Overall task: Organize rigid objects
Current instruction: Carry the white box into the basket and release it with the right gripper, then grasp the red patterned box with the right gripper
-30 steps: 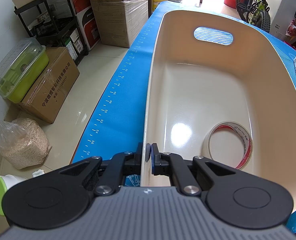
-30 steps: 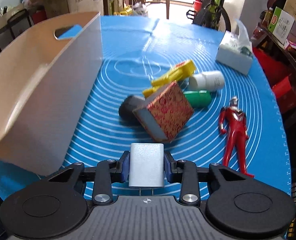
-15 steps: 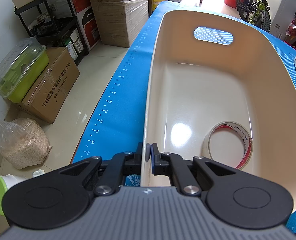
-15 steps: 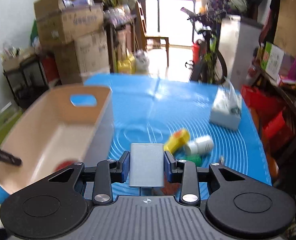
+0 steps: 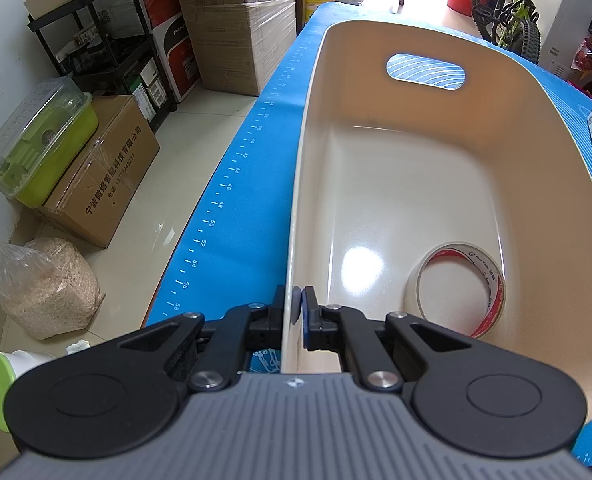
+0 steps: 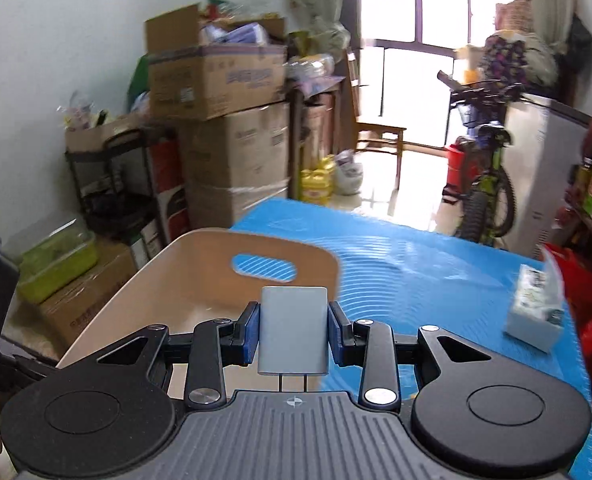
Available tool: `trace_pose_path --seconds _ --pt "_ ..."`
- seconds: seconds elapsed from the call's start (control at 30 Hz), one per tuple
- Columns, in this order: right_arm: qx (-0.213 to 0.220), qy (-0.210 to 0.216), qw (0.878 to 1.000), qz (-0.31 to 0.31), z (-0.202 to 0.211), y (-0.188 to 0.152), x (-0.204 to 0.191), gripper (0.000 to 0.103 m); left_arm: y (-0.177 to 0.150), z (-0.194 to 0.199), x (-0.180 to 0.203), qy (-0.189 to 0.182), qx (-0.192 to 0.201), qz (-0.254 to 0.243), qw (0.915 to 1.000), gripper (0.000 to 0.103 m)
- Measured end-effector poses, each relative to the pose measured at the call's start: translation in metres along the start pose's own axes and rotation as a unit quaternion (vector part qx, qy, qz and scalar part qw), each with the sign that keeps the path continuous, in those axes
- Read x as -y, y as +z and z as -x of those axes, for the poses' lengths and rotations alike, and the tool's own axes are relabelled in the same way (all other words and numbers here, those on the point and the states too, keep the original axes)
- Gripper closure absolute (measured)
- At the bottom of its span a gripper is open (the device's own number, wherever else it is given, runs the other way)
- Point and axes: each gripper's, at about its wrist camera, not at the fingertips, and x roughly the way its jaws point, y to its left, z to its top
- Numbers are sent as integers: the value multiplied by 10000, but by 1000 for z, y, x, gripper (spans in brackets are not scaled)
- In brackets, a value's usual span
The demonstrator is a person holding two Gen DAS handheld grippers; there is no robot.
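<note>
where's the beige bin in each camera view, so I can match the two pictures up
Left wrist view: the beige bin fills the centre and right; the left tool is shut on its near wall, and a tape roll lies inside.
Right wrist view: the bin sits lower left, partly behind the right tool, which is shut on a silver block.
Shared landmark: the bin's oval handle cutout in its far wall.

Home storeroom, stacked cartons [image 6: 232, 160], bicycle [image 6: 483, 184]
</note>
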Motion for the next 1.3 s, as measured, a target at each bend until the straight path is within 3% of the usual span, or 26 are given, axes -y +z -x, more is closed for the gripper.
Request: trace_pose_path --seconds 0.23,0.37,0.73,0.87,1.03,1.13,1.3 --pt "-731 343 9960 369 -43 -14 -40 61 0 -1 1 11 1 -12 10000 95" --pt "-1293 497 9887 578 -65 -27 -55 61 0 -1 2 12 -1 -9 10000 95" --pt "-2278 591 9663 1044 -94 -42 -75 61 1 0 3 31 0 -22 10000 95" --pt "-2195 588 9684 1025 -90 -41 -74 45 1 0 3 43 -1 -21 10000 94" --pt "-1784 652 9796 650 -70 -30 -57 37 0 0 3 45 -1 -24 10000 94" --pt "-1503 639 9859 361 -53 -21 -41 19 1 1 3 49 -4 -18 10000 94" --pt "-1086 487 9929 -83 -25 -6 -6 17 1 1 3 52 -8 -13 10000 94"
